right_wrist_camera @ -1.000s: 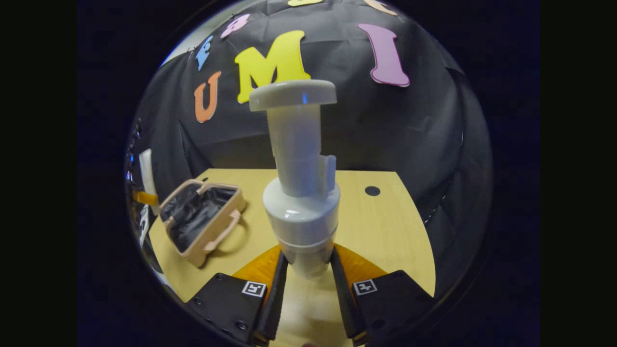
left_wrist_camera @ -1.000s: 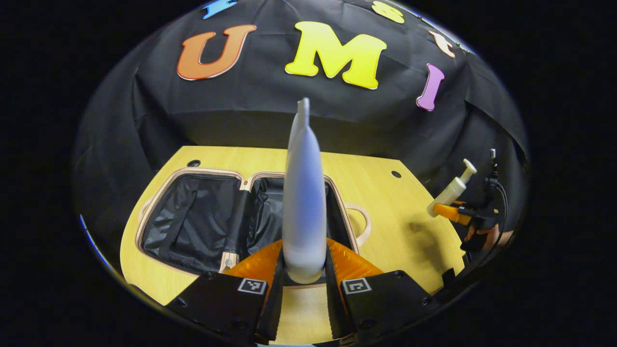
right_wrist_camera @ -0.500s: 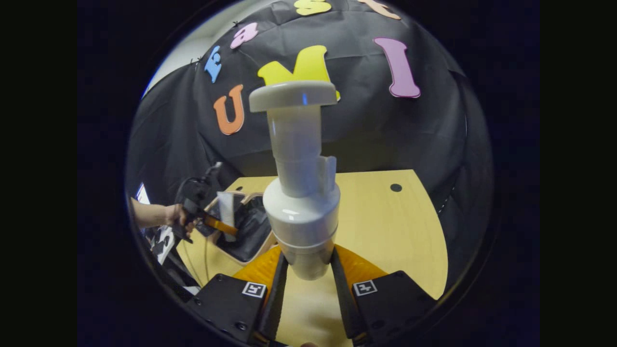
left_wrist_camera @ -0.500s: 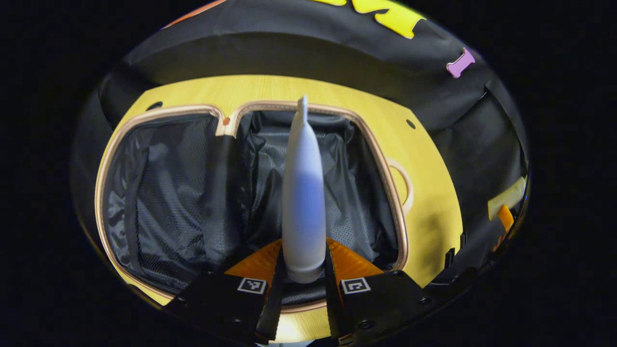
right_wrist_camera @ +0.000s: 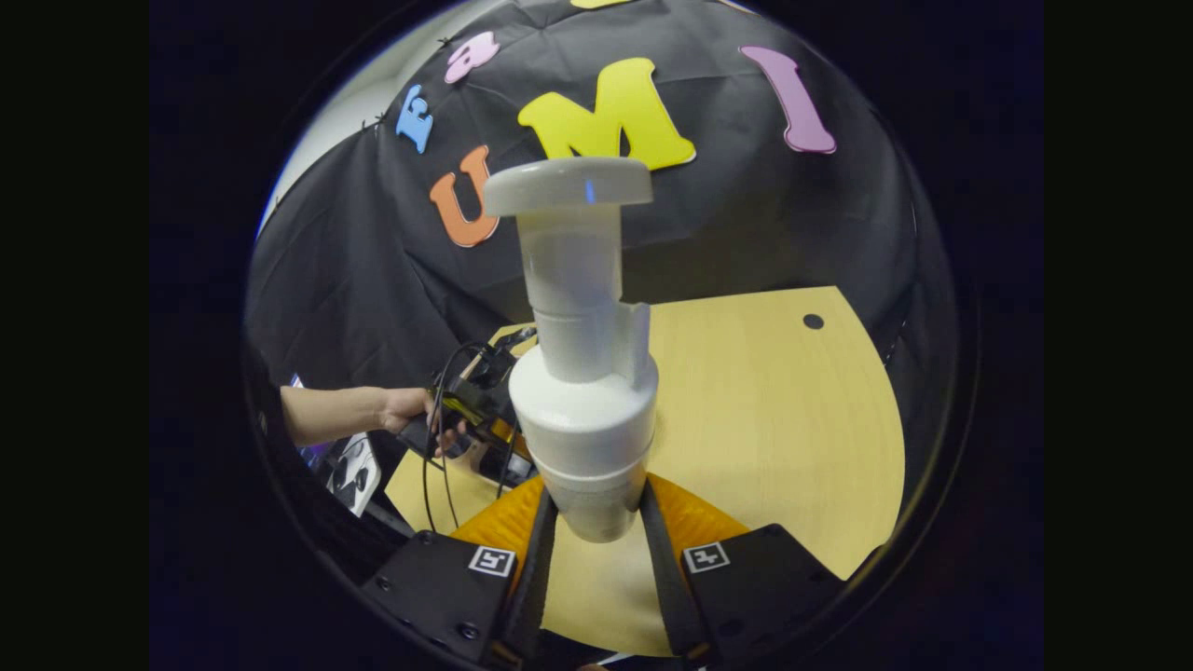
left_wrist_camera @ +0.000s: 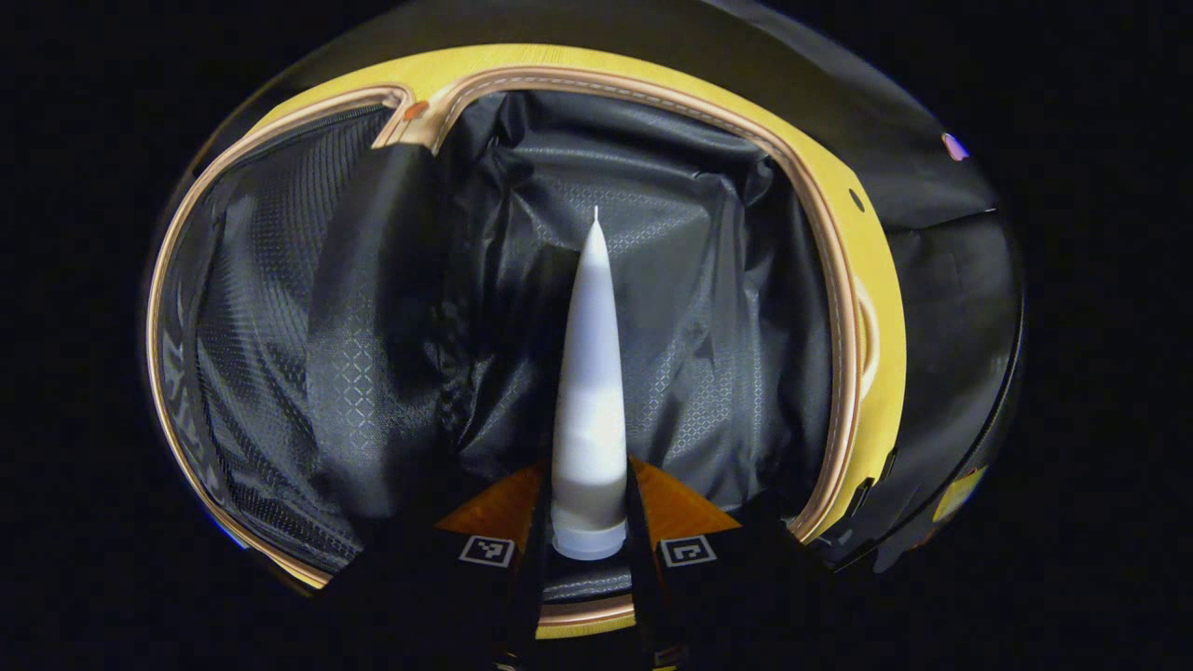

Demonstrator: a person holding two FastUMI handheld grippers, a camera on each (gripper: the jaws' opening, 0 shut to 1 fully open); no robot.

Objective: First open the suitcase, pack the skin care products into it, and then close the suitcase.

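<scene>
A white tube (left_wrist_camera: 589,373) is gripped by the left gripper (left_wrist_camera: 587,550) over the open suitcase (left_wrist_camera: 652,280); released from height, it could bounce out. The pump bottle (right_wrist_camera: 582,373) is clamped by the right gripper (right_wrist_camera: 596,550) above the worktop (right_wrist_camera: 764,410).

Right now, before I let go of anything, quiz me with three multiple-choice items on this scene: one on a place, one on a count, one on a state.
1. Where is the white tube in the left claw?
A. Over the open suitcase
B. Lying on the table
C. Beside the pump bottle

2. How many claws hold a product?
A. None
B. One
C. Two

3. What state is the suitcase in?
A. Zipped shut
B. Open, dark lining showing
C. Open and packed full

Answers: 1 A, the tube points into the lined compartment. 2 C, the left claw grips the tube and the right claw grips the pump bottle. 3 B, the rim lies open around bare lining.
</scene>
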